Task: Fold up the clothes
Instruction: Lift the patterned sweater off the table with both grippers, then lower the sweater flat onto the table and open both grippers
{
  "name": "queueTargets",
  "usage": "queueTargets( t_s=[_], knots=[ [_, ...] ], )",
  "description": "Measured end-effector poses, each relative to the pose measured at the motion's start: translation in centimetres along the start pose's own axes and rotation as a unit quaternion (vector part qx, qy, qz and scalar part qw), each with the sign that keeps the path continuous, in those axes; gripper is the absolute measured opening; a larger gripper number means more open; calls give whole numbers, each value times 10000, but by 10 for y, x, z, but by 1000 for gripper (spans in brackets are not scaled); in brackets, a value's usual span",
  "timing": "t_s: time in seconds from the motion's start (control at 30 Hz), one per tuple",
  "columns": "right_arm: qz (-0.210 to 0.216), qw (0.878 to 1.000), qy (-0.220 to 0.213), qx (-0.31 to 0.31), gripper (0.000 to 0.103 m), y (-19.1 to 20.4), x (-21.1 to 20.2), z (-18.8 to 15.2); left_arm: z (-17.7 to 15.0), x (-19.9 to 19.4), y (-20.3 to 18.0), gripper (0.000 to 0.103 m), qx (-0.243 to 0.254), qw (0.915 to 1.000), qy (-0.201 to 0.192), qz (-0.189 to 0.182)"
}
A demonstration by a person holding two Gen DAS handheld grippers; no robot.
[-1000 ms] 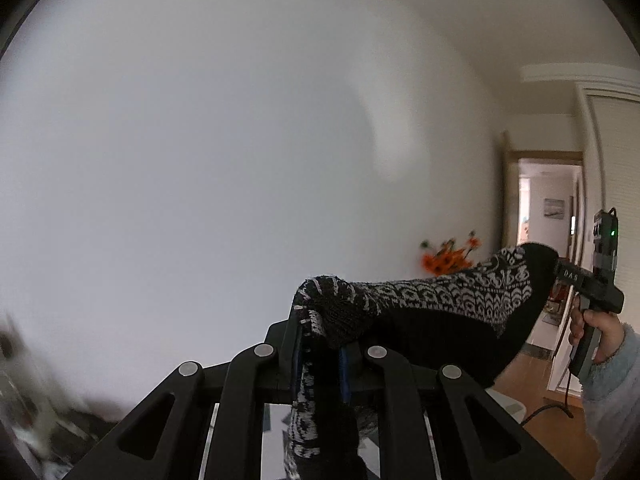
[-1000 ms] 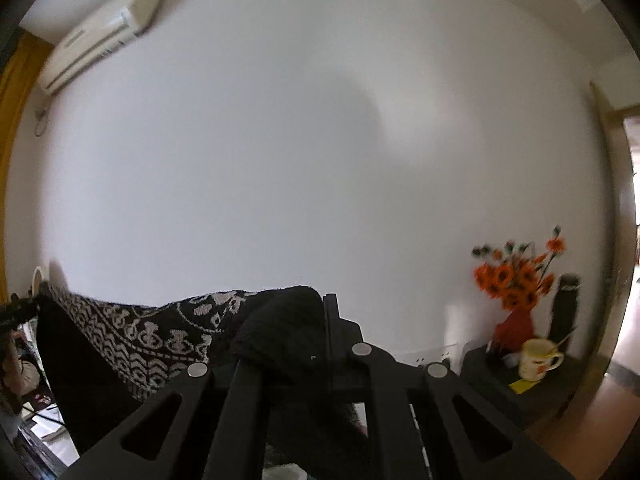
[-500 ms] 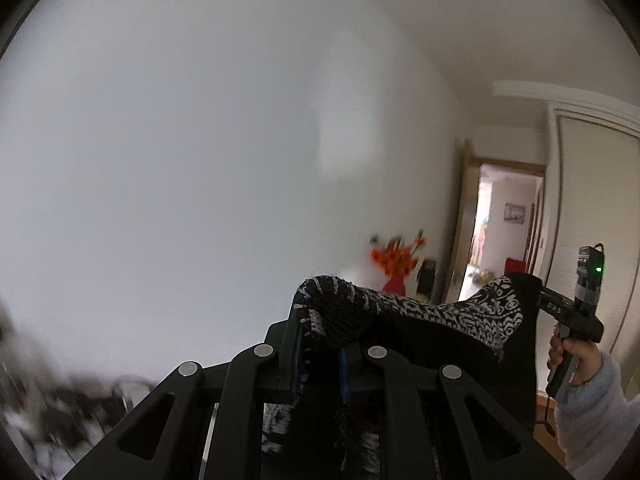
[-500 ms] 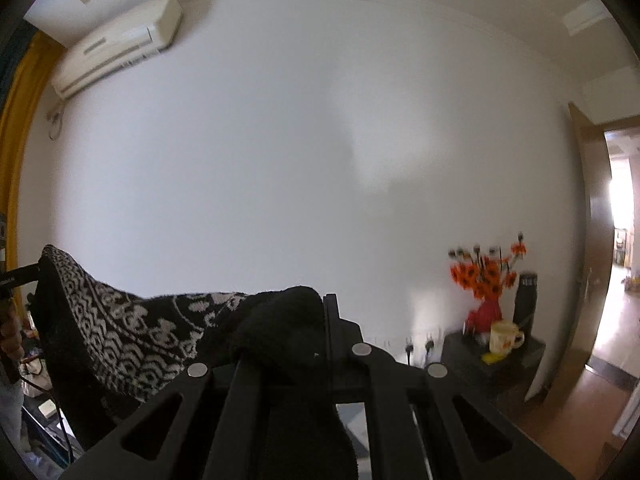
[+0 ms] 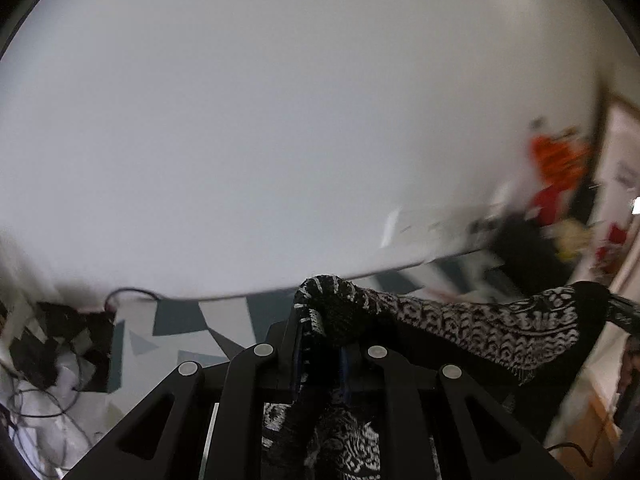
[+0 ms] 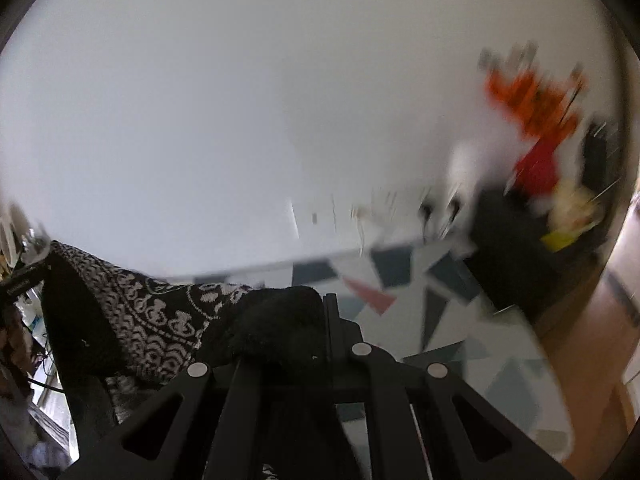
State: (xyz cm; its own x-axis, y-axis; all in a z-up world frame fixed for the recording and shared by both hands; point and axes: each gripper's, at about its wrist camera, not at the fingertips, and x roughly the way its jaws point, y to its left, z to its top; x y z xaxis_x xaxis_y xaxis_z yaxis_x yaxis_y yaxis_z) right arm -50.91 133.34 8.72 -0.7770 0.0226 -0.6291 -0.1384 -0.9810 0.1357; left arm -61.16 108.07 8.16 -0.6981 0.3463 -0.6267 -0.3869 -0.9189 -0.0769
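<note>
A black-and-white patterned knit garment [image 5: 472, 324] hangs stretched between my two grippers, above a surface with a grey, white and dark geometric pattern [image 5: 180, 316]. My left gripper [image 5: 320, 332] is shut on one bunched edge of it, and the cloth runs off to the right to the other gripper [image 5: 624, 316]. In the right wrist view my right gripper [image 6: 304, 320] is shut on a black bunched part of the garment [image 6: 152, 320], which stretches left to the left gripper [image 6: 24, 280]. Both views are blurred by motion.
A white wall fills the upper part of both views. At the right stands a dark side table [image 6: 520, 256] with orange flowers in a red vase [image 6: 536, 108] and a mug. Dark objects and cables [image 5: 60, 344] lie at the left. A doorway [image 5: 620, 168] is at the far right.
Both grippers have swung downward with the garment still stretched between them. The patterned surface, hidden before, has come into view below the wall.
</note>
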Motion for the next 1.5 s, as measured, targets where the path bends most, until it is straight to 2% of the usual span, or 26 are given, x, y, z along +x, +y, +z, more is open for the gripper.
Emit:
queueTargets(
  t_s=[0.03, 0.13, 0.27, 0.37, 0.5, 0.53, 0.57, 0.6, 0.67, 0.8, 0.9, 1.0, 1.1, 1.17, 1.2, 1.23, 1.3, 1.4, 1.5],
  knots=[
    [-57, 9999, 118, -54, 4, -2, 20, -1, -4, 26, 0, 12, -33, 9998, 164, 134],
    [-217, 9970, 722, -192, 4, -25, 114, -2, -23, 110, -1, 13, -58, 9957, 815, 440],
    [-325, 9877, 1465, -430, 4, -40, 203, -16, -48, 171, 2, 13, 100, 9869, 1377, 830],
    [-306, 9823, 1744, -606, 4, -50, 242, -25, -55, 199, 12, 21, -30, 9807, 1649, 1047],
    [-193, 9776, 1956, -748, 6, -55, 260, -36, -58, 212, 26, 38, -202, 9740, 1985, 1073],
    [-168, 9761, 2020, -788, 8, -57, 263, -39, -59, 212, 28, 44, -177, 9730, 2051, 1045],
    [-121, 9749, 2072, -809, 20, -60, 266, -39, -59, 211, 30, 45, -155, 9724, 2102, 1004],
    [-155, 9741, 2093, -843, 41, -62, 267, -39, -57, 207, 33, 46, -160, 9725, 2169, 836],
    [-249, 9704, 2212, -933, 67, -67, 265, -37, -52, 193, 35, 48, -77, 9741, 2192, 539],
    [-24, 9639, 2410, -1133, 86, -73, 245, -24, -41, 160, 40, 69, 47, 9767, 2144, 79],
    [-75, 9673, 2196, -1269, 89, -75, 213, -10, -41, 128, 54, 71, -338, 9790, 2008, -114],
    [133, 9774, 1906, -901, 89, -78, 184, 4, -54, 95, 65, 71, -854, 9762, 1945, -430],
    [1035, 9764, 1809, -571, 89, -55, 170, 0, -80, 68, 65, 71, -1379, 9629, 2101, -986],
    [1519, 9660, 1998, -626, 89, -21, 170, -19, -104, 60, 61, 71, -1572, 9538, 2286, -1157],
    [1620, 9599, 2155, -769, 89, 0, 174, -35, -121, 55, 57, 71, -1696, 9475, 2402, -1259],
    [1634, 9545, 2312, -942, 89, 17, 186, -47, -135, 51, 52, 71, -1765, 9422, 2517, -1330],
    [1571, 9458, 2562, -1230, 89, 47, 208, -68, -157, 45, 41, 71, -1697, 9382, 2683, -1377],
    [1218, 9463, 2719, -1254, 88, 60, 236, -85, -184, 37, 29, 71, -1485, 9368, 2879, -1323],
    [796, 9505, 2751, -1208, 89, 61, 255, -87, -203, 34, 27, 71, -1398, 9353, 3009, -1229]
  ],
)
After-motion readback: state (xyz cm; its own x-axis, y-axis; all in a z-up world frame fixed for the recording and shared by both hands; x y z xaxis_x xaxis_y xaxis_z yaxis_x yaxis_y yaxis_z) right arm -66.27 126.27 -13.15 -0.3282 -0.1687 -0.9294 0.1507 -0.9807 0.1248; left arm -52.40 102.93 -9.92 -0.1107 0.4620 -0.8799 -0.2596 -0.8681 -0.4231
